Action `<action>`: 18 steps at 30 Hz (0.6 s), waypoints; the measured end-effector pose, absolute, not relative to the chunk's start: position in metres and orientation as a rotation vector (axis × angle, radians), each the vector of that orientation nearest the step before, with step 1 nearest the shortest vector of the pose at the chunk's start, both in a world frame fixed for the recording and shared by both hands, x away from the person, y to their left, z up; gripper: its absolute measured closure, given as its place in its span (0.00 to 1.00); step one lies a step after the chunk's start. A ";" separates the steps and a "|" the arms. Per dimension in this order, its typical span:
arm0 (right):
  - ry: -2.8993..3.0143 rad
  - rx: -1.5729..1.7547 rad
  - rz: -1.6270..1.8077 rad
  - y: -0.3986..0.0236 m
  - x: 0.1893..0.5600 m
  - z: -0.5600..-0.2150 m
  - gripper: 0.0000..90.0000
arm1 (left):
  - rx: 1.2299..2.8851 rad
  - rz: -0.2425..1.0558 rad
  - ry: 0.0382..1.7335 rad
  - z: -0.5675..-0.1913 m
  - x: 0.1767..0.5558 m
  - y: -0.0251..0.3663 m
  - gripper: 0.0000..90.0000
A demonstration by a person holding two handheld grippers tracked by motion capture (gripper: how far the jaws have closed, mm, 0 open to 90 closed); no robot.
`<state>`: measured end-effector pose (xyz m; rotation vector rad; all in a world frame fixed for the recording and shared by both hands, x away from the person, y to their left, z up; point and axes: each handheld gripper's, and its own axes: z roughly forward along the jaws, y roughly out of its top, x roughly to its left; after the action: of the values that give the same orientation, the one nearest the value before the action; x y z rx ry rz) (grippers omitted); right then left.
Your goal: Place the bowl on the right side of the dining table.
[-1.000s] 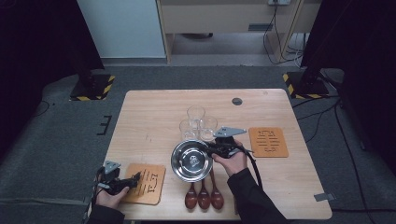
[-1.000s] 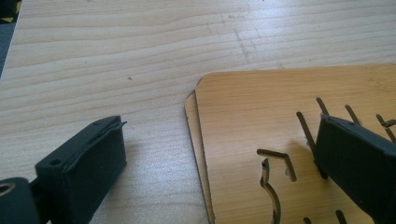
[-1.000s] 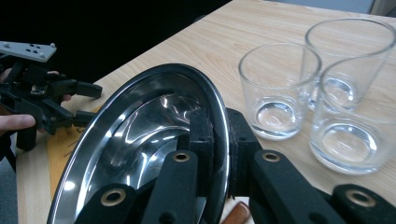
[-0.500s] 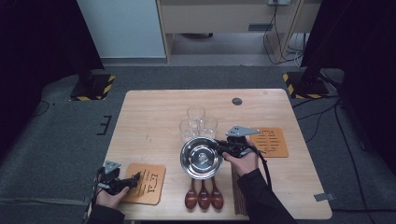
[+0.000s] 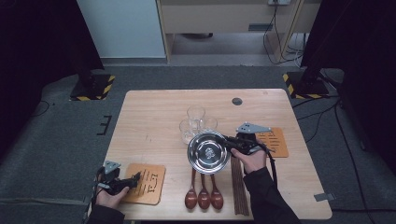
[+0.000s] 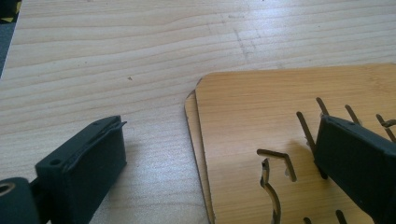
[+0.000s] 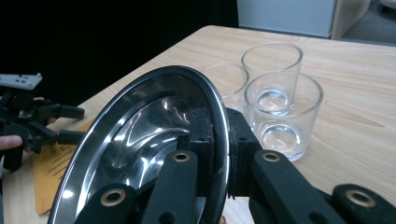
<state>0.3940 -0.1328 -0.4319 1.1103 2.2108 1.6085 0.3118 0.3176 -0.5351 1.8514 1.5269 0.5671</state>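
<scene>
The right gripper (image 5: 229,141) is clamped on the rim of a steel bowl (image 5: 208,152), holding it just beside three glass tumblers (image 5: 196,122) over the bench (image 5: 154,116). The left gripper (image 5: 136,178) rests with jaws apart over a wooden coaster (image 5: 152,184).

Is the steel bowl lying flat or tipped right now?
Tipped: the right gripper pinches the steel bowl by its rim, holding it on a slant.

— What do your grippers look like?
— My black two-jaw left gripper (image 5: 133,179) and black two-jaw right gripper (image 5: 227,140) each carry a grey three-cornered plate, brass-ringed pivot holes and a black trailing cable
— And your sleeves?
— Dark, long
</scene>
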 end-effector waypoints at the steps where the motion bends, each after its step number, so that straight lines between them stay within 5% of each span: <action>1: 2.202 1.113 1.611 -0.135 0.394 -0.431 0.93 | 1.851 0.567 1.527 -0.535 0.312 0.318 0.01; 18: 2.090 1.184 1.634 -0.163 0.400 -0.426 0.93 | 1.851 0.567 1.527 -0.535 0.312 0.318 0.01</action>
<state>0.4002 -0.1635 -0.4264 1.1837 2.0896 1.6338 0.3118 0.3176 -0.5351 1.8509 1.5270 0.5667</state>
